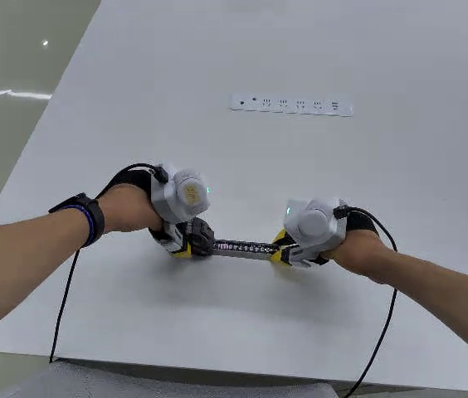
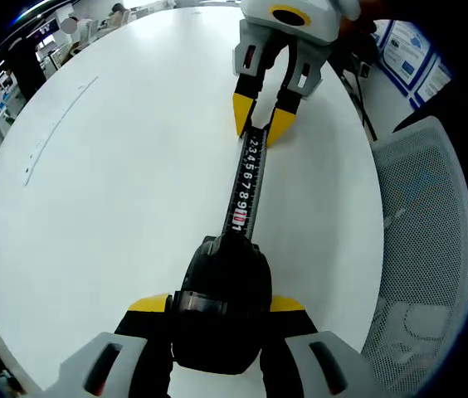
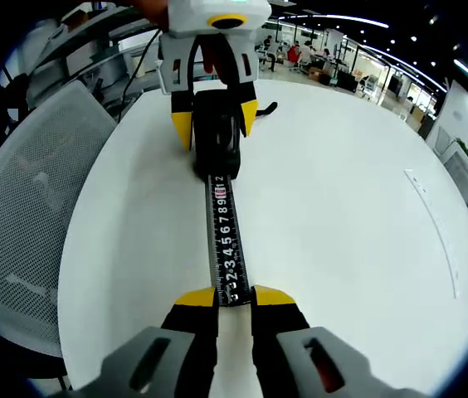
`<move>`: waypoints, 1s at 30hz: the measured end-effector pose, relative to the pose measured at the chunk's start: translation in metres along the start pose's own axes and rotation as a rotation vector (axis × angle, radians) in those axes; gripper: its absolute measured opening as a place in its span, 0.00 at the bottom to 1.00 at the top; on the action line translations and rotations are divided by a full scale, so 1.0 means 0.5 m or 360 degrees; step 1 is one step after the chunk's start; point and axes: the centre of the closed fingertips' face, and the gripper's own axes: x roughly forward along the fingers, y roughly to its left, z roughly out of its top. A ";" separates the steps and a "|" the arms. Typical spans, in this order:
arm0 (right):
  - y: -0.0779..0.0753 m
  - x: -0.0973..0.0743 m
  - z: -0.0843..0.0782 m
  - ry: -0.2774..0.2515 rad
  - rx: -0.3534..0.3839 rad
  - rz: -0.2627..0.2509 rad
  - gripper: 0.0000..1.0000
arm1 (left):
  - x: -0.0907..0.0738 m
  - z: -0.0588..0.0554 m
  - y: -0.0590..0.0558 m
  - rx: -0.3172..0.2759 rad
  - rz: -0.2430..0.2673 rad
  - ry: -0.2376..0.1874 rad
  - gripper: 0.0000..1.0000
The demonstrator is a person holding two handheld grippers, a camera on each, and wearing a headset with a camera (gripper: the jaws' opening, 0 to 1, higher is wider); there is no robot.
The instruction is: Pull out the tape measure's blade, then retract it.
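One tape measure [image 1: 197, 238] sits low over the white tabletop [image 1: 300, 50], close to its near edge and roughly midway between the left and right edges. The left gripper [image 2: 217, 303] has its yellow-tipped jaws closed on the sides of the black case. The right gripper [image 3: 234, 297] is pinched flat on the free end of the blade [image 3: 224, 240]. A short run of blade is out, straight between the two. The case looks rigid and compact, likely with some heft, so flank pressure suits it. The blade is thin, springy metal, probably slick and spring-loaded. It is best held at the tip, since a loose pinch could let it snap back. Count: one case, one blade, two grippers, one power strip [image 1: 292, 105] toward the far edge, one mesh chair [image 2: 433, 232] off the near edge.
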 end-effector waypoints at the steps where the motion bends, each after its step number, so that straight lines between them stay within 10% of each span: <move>1: 0.000 -0.001 -0.002 0.0001 0.0000 -0.0001 0.13 | 0.000 0.000 0.000 -0.0001 -0.0001 0.0001 0.38; 30: -0.005 -0.038 -0.051 0.0014 0.0030 -0.0031 0.13 | -0.008 0.001 -0.008 0.0002 -0.0011 0.0015 0.38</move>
